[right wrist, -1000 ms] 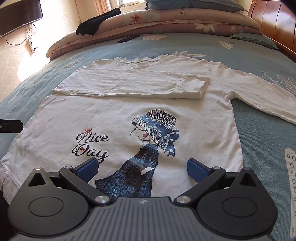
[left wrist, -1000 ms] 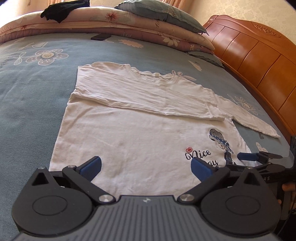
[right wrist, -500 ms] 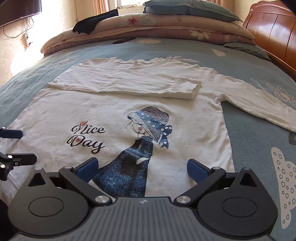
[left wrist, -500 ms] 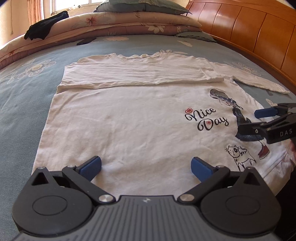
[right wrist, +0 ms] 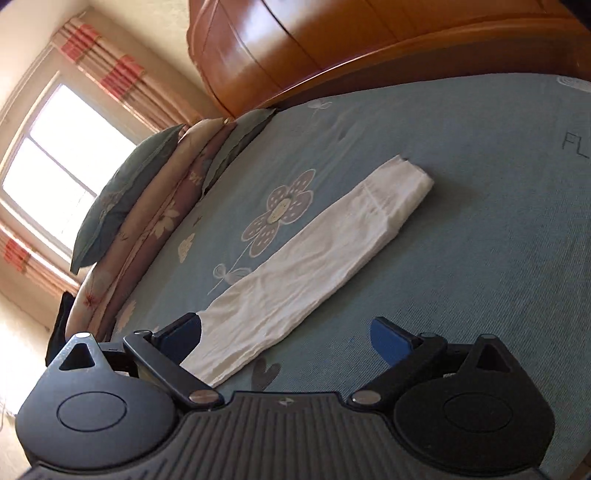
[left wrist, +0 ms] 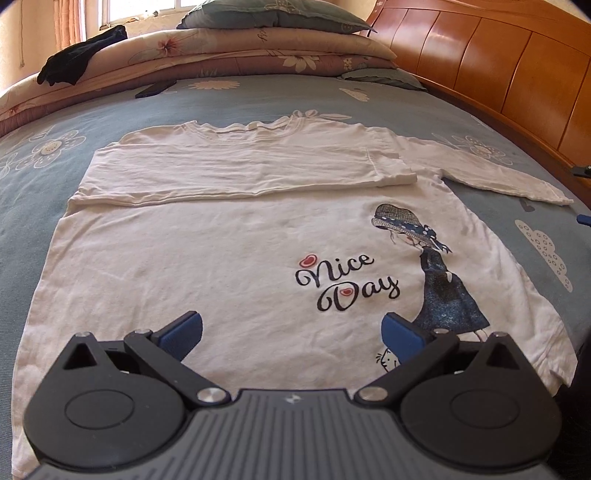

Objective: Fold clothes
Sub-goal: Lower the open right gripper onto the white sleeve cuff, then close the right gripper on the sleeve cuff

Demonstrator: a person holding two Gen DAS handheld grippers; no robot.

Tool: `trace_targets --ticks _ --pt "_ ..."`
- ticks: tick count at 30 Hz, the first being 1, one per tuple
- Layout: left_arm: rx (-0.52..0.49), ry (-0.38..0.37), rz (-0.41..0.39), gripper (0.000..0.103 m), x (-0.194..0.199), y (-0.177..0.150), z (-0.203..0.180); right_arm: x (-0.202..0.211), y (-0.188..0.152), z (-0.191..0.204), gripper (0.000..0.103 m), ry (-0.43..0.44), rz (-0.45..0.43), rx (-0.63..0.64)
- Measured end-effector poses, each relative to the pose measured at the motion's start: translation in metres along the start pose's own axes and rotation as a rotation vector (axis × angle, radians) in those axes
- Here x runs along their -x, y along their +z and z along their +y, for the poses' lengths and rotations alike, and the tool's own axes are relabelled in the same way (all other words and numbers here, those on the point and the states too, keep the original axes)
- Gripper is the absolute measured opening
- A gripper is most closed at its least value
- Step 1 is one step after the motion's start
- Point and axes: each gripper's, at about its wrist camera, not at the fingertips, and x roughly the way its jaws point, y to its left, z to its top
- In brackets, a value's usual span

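White cotton shirt (left wrist: 229, 266) is spread flat on the bed (left wrist: 258, 99), one sleeve folded across the chest; the other sleeve (right wrist: 314, 254) is framed by the wide-open right gripper (right wrist: 286, 338), while the left gripper (left wrist: 291, 332) is held wide and empty above the hem.

White shirt (left wrist: 229, 266) flat on bed (left wrist: 258, 96)

I see a blue flowered bedsheet (left wrist: 258, 96) with stacked quilts (left wrist: 221, 48) and a pillow (left wrist: 273, 16) behind. A black garment (left wrist: 77, 62) lies on them; a wooden headboard (left wrist: 498, 62) stands right.
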Motion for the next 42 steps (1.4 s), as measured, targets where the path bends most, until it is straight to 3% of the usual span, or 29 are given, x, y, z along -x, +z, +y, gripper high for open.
trace_targets --ticks 5,12,19,25,26,27,28,33,42 --pt "-0.002 0.012 0.032 0.103 -0.008 0.002 -0.009 -0.017 0.040 -0.057 0.094 -0.006 -0.056 -0.197" --pt "0.054 0.021 0.051 0.103 -0.016 0.008 -0.008 -0.047 0.058 -0.061 0.082 -0.007 -0.048 -0.174" --pt "0.050 0.033 0.057 0.103 -0.021 0.009 -0.014 -0.068 0.073 -0.073 0.074 0.055 -0.077 -0.190" --pt "0.048 0.039 0.060 0.103 -0.025 0.012 -0.015 -0.081 0.077 -0.072 0.048 0.025 -0.056 -0.136" --pt "0.048 0.040 0.061 0.102 -0.026 0.012 -0.015 -0.081 0.078 -0.074 0.037 0.011 -0.049 -0.131" --pt "0.047 0.041 0.061 0.103 -0.026 0.013 -0.015 -0.081 0.078 -0.076 0.016 -0.014 -0.039 -0.132" --pt "0.045 0.042 0.061 0.103 -0.027 0.013 -0.015 -0.081 0.079 -0.078 0.007 -0.032 -0.031 -0.133" --pt "0.050 0.045 0.063 0.103 -0.024 0.013 -0.013 -0.078 0.078 -0.064 0.007 -0.076 -0.026 -0.089" --pt "0.088 0.098 0.082 0.103 -0.015 0.013 -0.003 -0.070 0.081 0.031 0.007 -0.176 -0.001 0.176"
